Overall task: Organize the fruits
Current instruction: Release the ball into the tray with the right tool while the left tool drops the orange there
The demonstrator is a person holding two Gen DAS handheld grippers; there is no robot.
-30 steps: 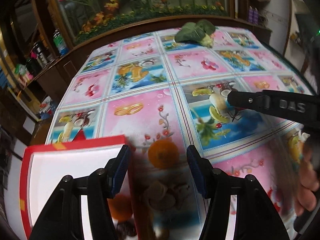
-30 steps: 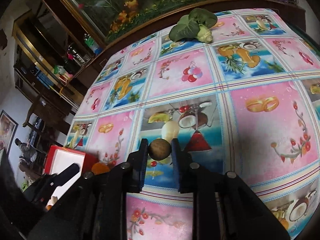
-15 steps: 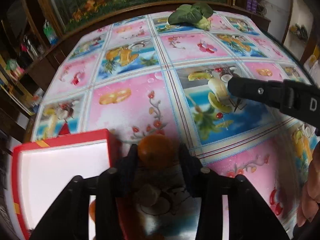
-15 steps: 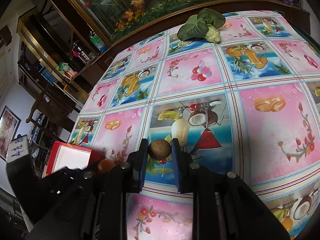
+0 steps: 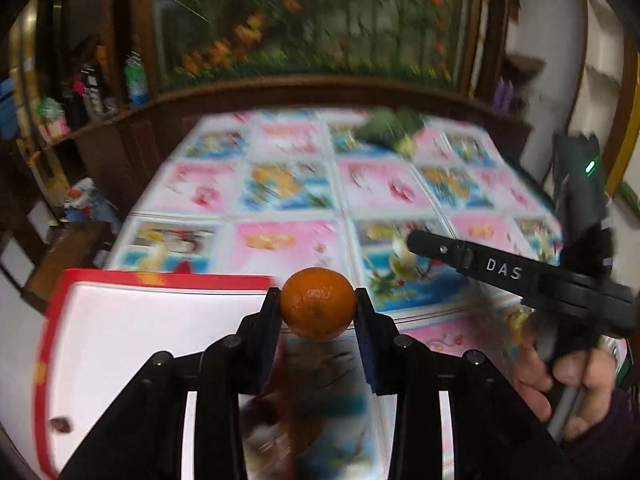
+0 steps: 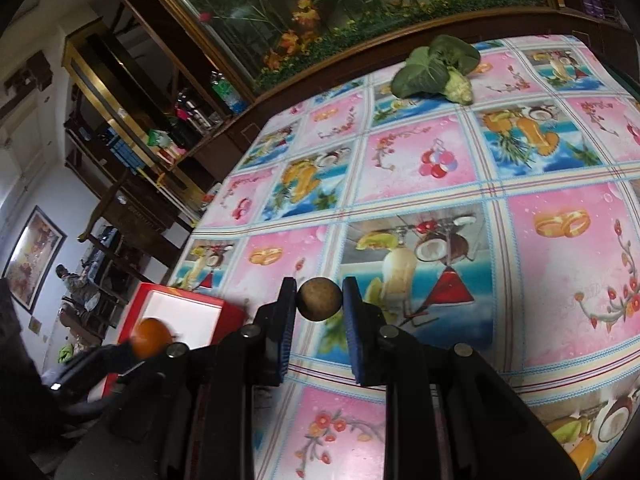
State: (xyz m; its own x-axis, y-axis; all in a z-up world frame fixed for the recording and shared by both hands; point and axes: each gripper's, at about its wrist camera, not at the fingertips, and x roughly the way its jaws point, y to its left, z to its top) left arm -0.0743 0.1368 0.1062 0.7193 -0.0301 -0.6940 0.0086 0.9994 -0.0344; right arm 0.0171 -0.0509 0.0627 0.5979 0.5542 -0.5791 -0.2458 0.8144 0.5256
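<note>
a: what does the left gripper (image 5: 318, 306) have?

b: an orange (image 5: 317, 302), pinched between its two jaws at the tips. the jaws are narrowed onto the fruit from both sides, and it sits clear of the table (image 5: 288, 236) below.

a: and where is that against the box?

b: the red box (image 5: 160, 280) with the white inside lies at about 9 o'clock from the orange in the left wrist view, its near corner just beside the left jaw. a small dark thing (image 5: 60, 425) lies in the box down at 8 o'clock; too blurred to name.

a: the right gripper (image 6: 320, 300)?

b: its jaws are closed down on a small round brown fruit (image 6: 320, 299), held at the tips above the patterned cloth. in the left view that same tool reaches in from 3 o'clock, with a hand (image 5: 568, 380) wrapped round its handle.

a: can the right view see the orange?

b: yes, at about 8 o'clock, low left, in front of the box's open white inside. whether it is over the box or just beside it i cannot tell from there.

a: anything else on the table?

b: a leafy green vegetable (image 6: 438, 68) with a pale stalk lies at the far end, at about 1 o'clock in the right view, well apart from both grippers. behind the table edge stands a dark wood cabinet (image 6: 280, 8) with flowers behind glass.
</note>
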